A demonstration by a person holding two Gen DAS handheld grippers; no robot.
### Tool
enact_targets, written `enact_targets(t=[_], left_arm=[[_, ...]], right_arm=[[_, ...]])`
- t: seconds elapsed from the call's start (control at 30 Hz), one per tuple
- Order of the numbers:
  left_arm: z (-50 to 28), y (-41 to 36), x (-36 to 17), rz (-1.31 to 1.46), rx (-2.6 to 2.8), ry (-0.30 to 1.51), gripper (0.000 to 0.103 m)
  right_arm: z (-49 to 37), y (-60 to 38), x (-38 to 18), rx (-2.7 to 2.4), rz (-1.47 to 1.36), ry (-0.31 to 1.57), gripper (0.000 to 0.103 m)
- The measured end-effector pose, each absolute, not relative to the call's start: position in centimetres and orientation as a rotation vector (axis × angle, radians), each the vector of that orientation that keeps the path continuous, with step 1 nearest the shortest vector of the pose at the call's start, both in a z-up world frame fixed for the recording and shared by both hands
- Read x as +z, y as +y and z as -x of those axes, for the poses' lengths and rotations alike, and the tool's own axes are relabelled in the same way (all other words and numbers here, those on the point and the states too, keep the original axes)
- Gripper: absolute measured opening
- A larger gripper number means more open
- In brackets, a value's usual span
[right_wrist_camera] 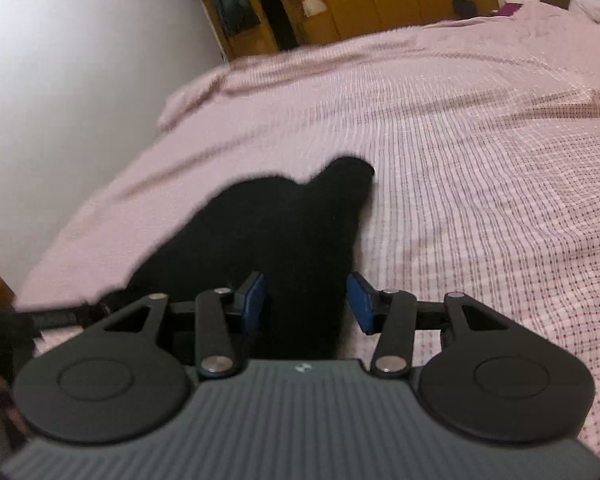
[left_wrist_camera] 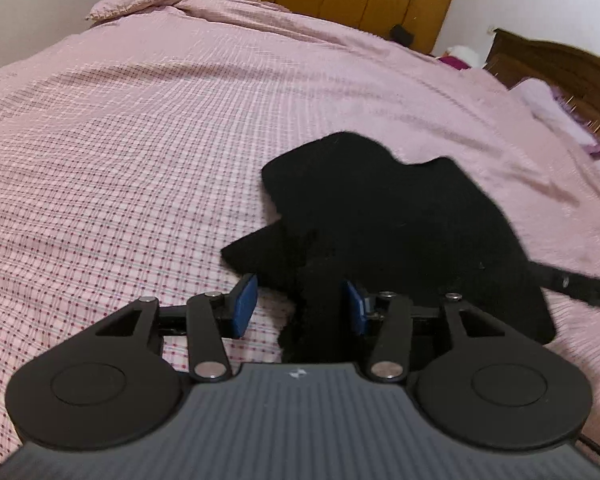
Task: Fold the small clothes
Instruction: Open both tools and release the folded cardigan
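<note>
Here, a small black garment [left_wrist_camera: 380, 216] lies on a bed under a pink checked bedspread [left_wrist_camera: 140, 140], with both handheld grippers at its near edge. On the left, the left gripper [left_wrist_camera: 300, 304] points down at a slant over the cloth; its blue-padded fingers [left_wrist_camera: 245, 305] stand parted, and a strip of the black fabric runs up between them without being pinched, touching at most the right-hand pad. On the right, the right gripper [right_wrist_camera: 311, 303] is angled down likewise, its fingers [right_wrist_camera: 256, 300] also apart with black cloth [right_wrist_camera: 284, 232] lying between them, unclamped. The step in hand looks like letting go after a fold or laying-out of the garment, or lining up for a fresh hold; which of the two cannot be told. The next move would call for both pairs of fingers to close on an edge or corner together, low to the bed, without catching the bedspread beneath.
</note>
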State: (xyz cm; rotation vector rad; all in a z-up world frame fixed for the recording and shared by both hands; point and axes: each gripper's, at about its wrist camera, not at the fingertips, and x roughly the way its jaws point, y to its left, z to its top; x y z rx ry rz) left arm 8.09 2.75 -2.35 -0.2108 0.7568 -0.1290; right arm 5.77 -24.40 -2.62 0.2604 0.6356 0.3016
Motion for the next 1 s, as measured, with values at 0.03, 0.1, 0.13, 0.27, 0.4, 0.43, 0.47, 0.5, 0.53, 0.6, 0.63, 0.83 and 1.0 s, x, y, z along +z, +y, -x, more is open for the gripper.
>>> enact_targets(t=[0.03,0.1,0.13,0.27,0.4,0.43,0.47,0.5,0.53,0.6,0.63,0.83,1.0], left_arm=[[-8.2,2.8,-2.6,0.205,-0.127,0.756,0.058],[-8.3,2.8,-3.0,0.202,-0.12,0.758,0.061],[-8.5,2.8,-3.1,0.205,-0.116,0.76,0.062],[-8.4,3.0,-2.5,0.228,-0.123,0.76,0.063],[-6.5,2.3,-0.7,0.201,-0.133,0.772,0.067],[-6.1,2.1,-0.4,0.192,-0.136,0.772,0.069],[-5.8,1.9,-0.3,0.183,-0.142,0.773,0.072],[-5.4,1.7,-0.1,0.174,-0.148,0.776,0.073],[-5.0,1.5,0.0,0.167,-0.156,0.779,0.076],[-4.3,1.1,0.2,0.158,-0.16,0.781,0.08],[-3.9,0.9,0.2,0.153,-0.156,0.782,0.083],[-2.6,0.0,-0.8,0.123,-0.101,0.841,0.091],[-2.9,-0.8,-2.3,0.086,-0.077,0.889,0.092]], right_arm=[[-6.0,-24.2,-3.1,0.298,-0.254,0.652,0.049],[-6.9,-24.1,-4.3,0.299,-0.274,0.675,0.049],[-7.0,-24.1,-4.7,0.298,-0.299,0.683,0.049],[-6.2,-24.1,-3.8,0.27,-0.356,0.661,0.051],[-4.7,-24.4,-2.4,0.273,-0.391,0.646,0.051],[-4.0,-24.4,-2.1,0.274,-0.404,0.642,0.051],[-3.5,-24.5,-1.7,0.276,-0.409,0.638,0.054],[-3.1,-24.4,-1.3,0.279,-0.406,0.634,0.063],[-2.4,-24.2,-0.9,0.28,-0.396,0.628,0.067],[-1.4,-23.9,-0.3,0.279,-0.367,0.618,0.077],[-1.2,-23.7,-0.1,0.279,-0.343,0.621,0.078],[0.3,-22.3,-0.8,0.26,-0.231,0.701,0.078],[1.0,-21.3,-2.0,0.228,-0.174,0.762,0.078]])
